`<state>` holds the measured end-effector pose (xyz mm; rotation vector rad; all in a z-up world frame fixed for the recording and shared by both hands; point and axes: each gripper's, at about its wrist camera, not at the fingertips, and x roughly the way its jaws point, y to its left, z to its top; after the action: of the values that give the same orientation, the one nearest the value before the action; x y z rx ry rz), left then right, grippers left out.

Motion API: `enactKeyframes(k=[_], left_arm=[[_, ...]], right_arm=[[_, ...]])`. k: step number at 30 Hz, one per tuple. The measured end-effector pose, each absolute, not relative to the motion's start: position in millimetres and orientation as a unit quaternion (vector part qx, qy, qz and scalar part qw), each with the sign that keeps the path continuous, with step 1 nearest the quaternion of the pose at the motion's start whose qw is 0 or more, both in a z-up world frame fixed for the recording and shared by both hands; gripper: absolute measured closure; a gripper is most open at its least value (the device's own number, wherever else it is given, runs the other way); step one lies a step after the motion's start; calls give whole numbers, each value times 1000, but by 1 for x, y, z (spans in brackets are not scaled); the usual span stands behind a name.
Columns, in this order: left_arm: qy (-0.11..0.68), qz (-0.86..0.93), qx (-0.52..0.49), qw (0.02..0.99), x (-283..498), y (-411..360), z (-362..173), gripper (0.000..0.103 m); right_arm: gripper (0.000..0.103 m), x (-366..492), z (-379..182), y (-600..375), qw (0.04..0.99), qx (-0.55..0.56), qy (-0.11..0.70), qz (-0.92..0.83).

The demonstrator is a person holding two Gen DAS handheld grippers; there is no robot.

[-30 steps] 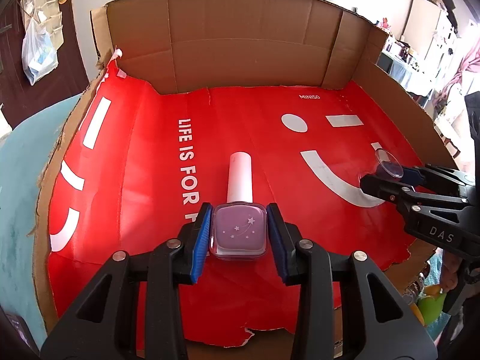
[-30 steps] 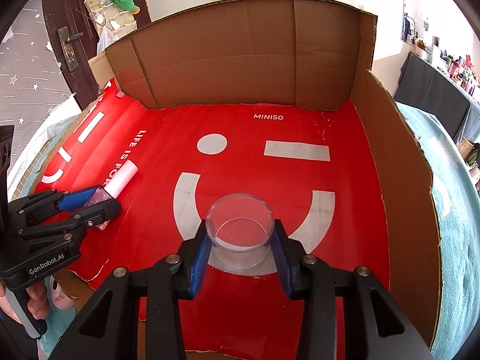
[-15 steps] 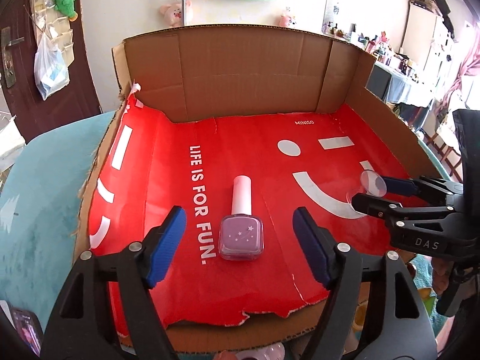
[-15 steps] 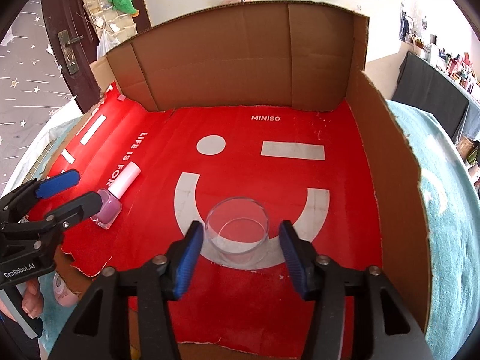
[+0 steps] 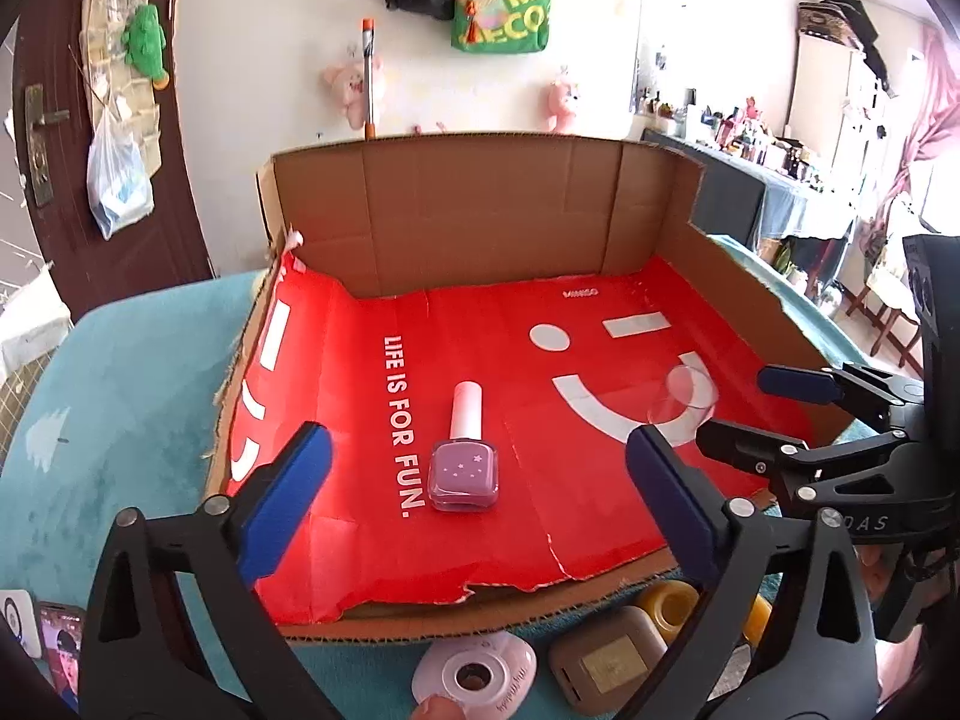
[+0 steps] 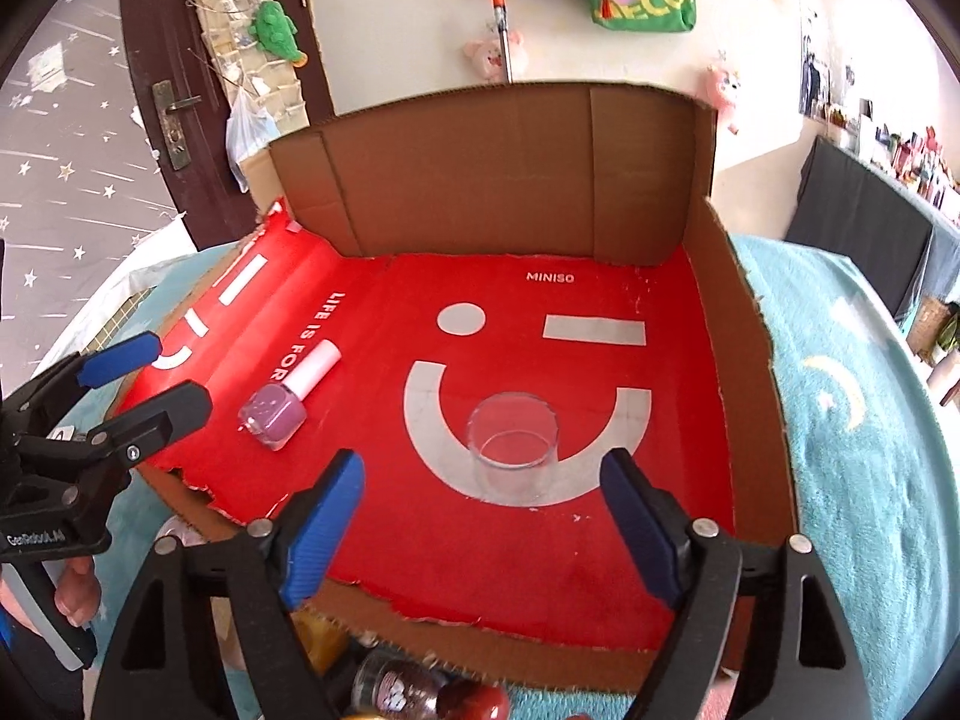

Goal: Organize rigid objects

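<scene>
Nail polish bottle [image 5: 465, 468] lying ahead of opening left fingers [image 5: 288, 498], untouched.

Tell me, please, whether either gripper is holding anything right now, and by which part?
Nothing is held. The left gripper is opening around the nail polish bottle, the right gripper around the glass cup; neither touches.

Purple polish bottle [image 5: 463, 468] lying flat; clear cup [image 6: 512, 441] upright, well apart.

Bright daylight, seemingly from a washed-out window [image 5: 942, 180] at the far right, glossy sheen on the red liner [image 5: 360, 372], soft short shadows, strong fisheye curvature, dark vignetted corners, slight edge blur
</scene>
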<state>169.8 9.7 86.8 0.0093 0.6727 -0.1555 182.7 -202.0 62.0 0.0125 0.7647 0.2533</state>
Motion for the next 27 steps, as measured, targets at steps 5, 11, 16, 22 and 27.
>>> enactKeyframes(k=[5,11,16,22,27], left_arm=[[310,-71,-1,948,155,10,94,0],[302,-79,-10,950,139,11,98,0],[294,-83,-18,952,125,13,101,0],[282,-68,-11,957,106,10,99,0],[286,-68,-21,955,93,12,96,0]], right_arm=[[6,163,76,-202,932,9,343,120],[0,141,84,-194,940,-9,317,125],[0,123,88,-193,946,-1,297,132],[0,101,88,-194,952,5,274,138],[0,87,84,-196,954,14,269,133]])
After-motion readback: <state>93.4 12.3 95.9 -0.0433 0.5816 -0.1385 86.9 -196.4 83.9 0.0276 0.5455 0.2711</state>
